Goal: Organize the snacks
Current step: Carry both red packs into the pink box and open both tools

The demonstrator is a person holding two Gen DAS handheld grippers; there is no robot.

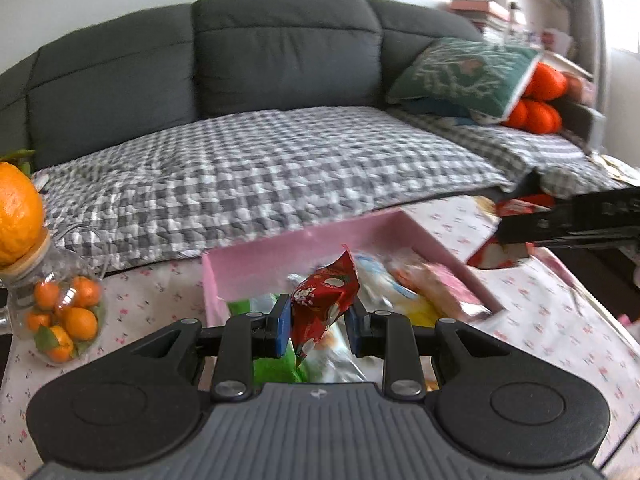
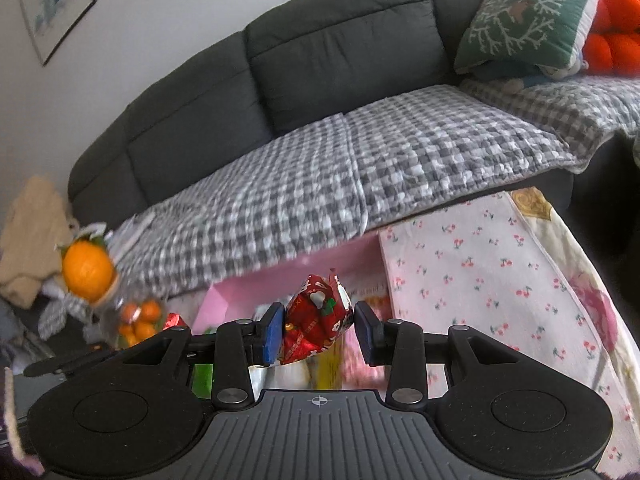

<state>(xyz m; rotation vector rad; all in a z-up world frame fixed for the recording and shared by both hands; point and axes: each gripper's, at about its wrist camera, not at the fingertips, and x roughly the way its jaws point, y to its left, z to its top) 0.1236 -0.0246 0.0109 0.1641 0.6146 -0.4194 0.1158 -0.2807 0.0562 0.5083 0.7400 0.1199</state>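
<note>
Snack packets, red, sit clamped in each claw [image 1: 320, 322] [image 2: 318, 328] above the pink box [image 1: 280, 256].

Dark grey sofa [image 1: 240, 64], checked cover [image 1: 260, 176], green cushion [image 1: 464, 72], white wall [image 2: 140, 20]

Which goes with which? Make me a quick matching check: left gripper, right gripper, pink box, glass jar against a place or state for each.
1. left gripper
2. right gripper
3. pink box
4. glass jar

a. holds small oranges
b. shut on a red packet above the box
c. holds mixed snacks
d. shut on a red packet, tablecloth to its right

Pairs: 1-b, 2-d, 3-c, 4-a
</note>
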